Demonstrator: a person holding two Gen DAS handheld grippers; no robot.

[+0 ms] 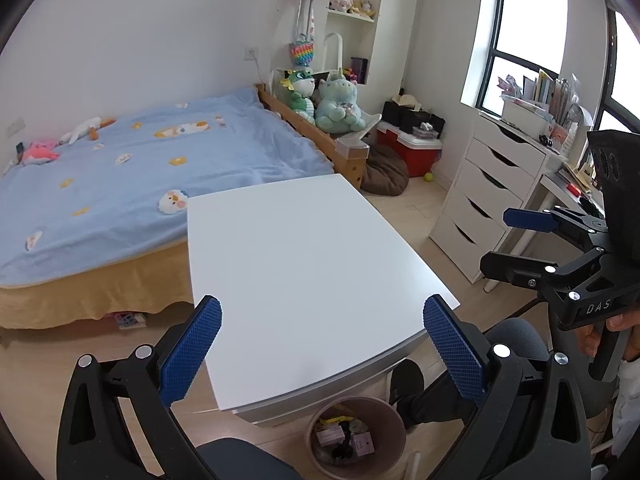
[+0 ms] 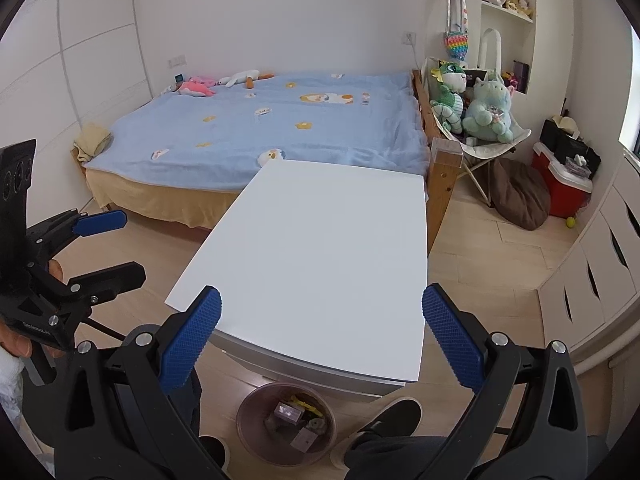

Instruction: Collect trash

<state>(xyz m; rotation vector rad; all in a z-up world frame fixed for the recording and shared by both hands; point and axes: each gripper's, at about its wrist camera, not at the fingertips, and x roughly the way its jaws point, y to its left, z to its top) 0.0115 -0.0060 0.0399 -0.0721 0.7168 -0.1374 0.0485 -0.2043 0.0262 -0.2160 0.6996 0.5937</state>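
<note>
Left claw (image 1: 322, 354) and right claw (image 2: 320, 346) both spread wide, gripping nothing, low in frame over the white square tabletop (image 1: 304, 248). Round pinkish plastic bin (image 2: 244, 430) at bottom centre on the floor, holding small cartons and perhaps wrappers.

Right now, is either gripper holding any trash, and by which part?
Nothing is held. The left gripper and the right gripper are both open above the white table, with nothing between their fingers. The trash already lies in the bin.
</note>
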